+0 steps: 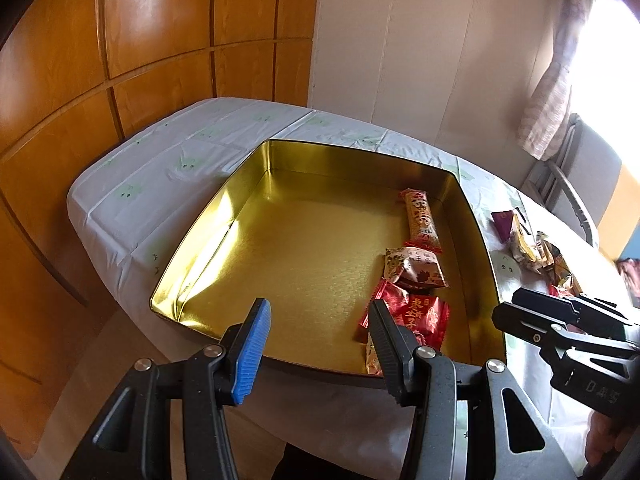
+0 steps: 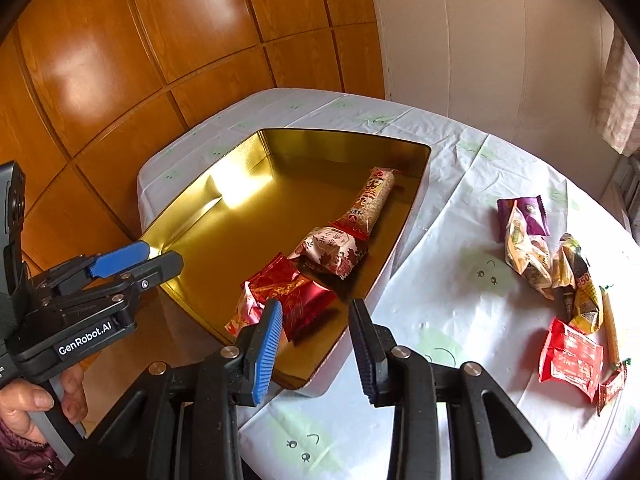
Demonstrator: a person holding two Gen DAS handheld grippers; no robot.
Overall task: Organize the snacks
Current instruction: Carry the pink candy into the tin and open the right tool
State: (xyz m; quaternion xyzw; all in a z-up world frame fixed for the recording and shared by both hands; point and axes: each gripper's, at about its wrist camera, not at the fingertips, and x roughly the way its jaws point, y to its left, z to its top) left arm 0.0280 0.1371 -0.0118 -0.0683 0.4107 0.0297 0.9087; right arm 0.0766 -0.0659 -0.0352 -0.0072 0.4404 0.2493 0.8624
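A gold tin box [image 1: 360,152] [image 2: 344,136] sits on the white-clothed table. Along its right side lie a long bar [image 2: 372,200], a brown-and-white packet [image 2: 332,252], a red packet [image 2: 296,292] and a pink packet [image 2: 244,312]. My right gripper [image 2: 316,348] hovers over the tin's near corner, open, with nothing between its fingers; the red packet lies just past its blue pad [image 2: 268,352]. My left gripper [image 1: 320,344] stands open and empty over the tin's near edge. Loose snacks lie on the cloth to the right: a purple packet [image 2: 528,216], a yellow packet [image 2: 580,280] and a red packet [image 2: 570,356].
Orange wooden panels [image 2: 120,80] close off the left and back, with a white wall [image 2: 480,40] beside them. A curtain [image 1: 556,80] and a chair [image 1: 568,192] stand at the right. A hand [image 2: 24,404] holds the left gripper's handle. The tin's left half is bare.
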